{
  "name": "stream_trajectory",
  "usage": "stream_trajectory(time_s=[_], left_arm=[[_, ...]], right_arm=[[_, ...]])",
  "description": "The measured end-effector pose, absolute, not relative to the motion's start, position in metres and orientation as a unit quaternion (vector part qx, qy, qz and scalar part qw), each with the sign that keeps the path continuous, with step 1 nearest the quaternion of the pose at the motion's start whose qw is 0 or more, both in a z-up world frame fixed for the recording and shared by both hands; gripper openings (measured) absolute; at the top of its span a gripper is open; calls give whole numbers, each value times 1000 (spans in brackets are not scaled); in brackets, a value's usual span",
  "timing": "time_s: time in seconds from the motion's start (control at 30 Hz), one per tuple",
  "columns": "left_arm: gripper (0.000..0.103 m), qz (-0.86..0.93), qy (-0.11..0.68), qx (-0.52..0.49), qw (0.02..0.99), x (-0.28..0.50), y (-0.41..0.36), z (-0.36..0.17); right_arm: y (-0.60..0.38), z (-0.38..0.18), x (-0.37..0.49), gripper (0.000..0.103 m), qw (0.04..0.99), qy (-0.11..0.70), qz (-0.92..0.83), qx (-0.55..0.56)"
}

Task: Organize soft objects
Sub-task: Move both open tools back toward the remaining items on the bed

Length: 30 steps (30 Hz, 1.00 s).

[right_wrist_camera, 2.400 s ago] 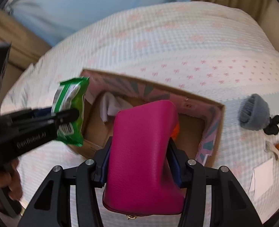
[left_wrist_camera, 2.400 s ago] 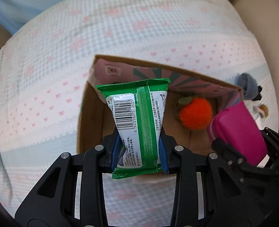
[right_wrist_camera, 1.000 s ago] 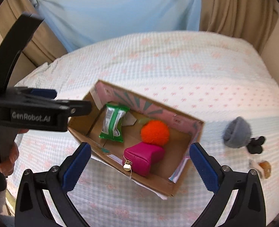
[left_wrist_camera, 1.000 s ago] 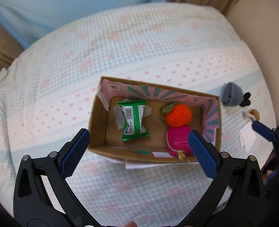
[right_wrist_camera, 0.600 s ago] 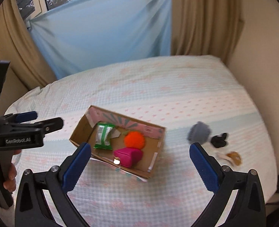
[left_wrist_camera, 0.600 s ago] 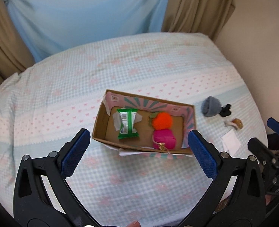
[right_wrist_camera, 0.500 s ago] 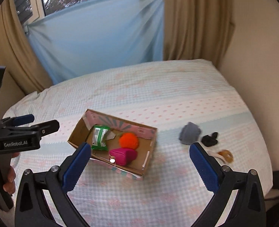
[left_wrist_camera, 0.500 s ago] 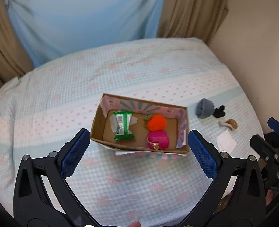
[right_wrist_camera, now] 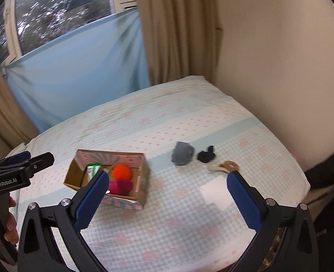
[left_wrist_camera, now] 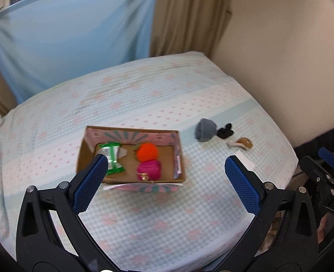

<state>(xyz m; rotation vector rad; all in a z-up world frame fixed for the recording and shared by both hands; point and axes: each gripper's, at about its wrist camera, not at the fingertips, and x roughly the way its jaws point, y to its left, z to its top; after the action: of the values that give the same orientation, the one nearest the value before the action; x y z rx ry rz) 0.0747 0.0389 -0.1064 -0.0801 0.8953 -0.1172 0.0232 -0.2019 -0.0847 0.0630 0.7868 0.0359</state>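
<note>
A cardboard box point(left_wrist_camera: 180, 161) point(right_wrist_camera: 144, 176) sits on the bed. Inside lie a green snack packet point(left_wrist_camera: 113, 158) point(right_wrist_camera: 92, 170), an orange pom-pom point(left_wrist_camera: 147, 151) point(right_wrist_camera: 121, 171) and a magenta pouch point(left_wrist_camera: 149, 170) point(right_wrist_camera: 121, 186). My left gripper point(left_wrist_camera: 164, 176) is open and empty, held well back above the near side of the bed. My right gripper point(right_wrist_camera: 167, 189) is open and empty too, also held back. The left gripper shows at the left edge of the right wrist view point(right_wrist_camera: 28, 161).
On the bed point(left_wrist_camera: 167, 222) right of the box lie a grey knitted piece point(left_wrist_camera: 205, 132) point(right_wrist_camera: 182, 156), a black item point(left_wrist_camera: 225, 132) point(right_wrist_camera: 206, 155), a small brown and white item point(left_wrist_camera: 241, 144) point(right_wrist_camera: 227, 166) and a white paper point(right_wrist_camera: 216, 195). A wall is at the right, curtains behind.
Both grippers let go of the packet and pouch into the box, opened, and pulled up and back from the box; the view has widened to the whole bed.
</note>
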Motion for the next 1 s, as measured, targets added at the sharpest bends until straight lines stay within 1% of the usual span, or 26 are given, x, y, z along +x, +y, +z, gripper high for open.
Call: stream_trajectory(time_s=[0.17,0.33,0.63,0.77,1.0], left_arm=[[103,-89,444,-28,891,91,6,-115],[103,-106,456,-18,883,115,-26,-129],[103,-111,495,-10,862,185,-81,-167],[103,-109,512,0,852,222,-106,-190],[103,-105,554,22,825,288,-146,-245]], right_arm=[[-238,-96,19,103,918,392,-19,58],[-277,-108,32,103,911,401,-42,87],[-333,-141,92,103,893,435,-56,106],[-352,-166,122,103,883,455,-51,102],[-368,-230,168,103,850,513,-41,115]])
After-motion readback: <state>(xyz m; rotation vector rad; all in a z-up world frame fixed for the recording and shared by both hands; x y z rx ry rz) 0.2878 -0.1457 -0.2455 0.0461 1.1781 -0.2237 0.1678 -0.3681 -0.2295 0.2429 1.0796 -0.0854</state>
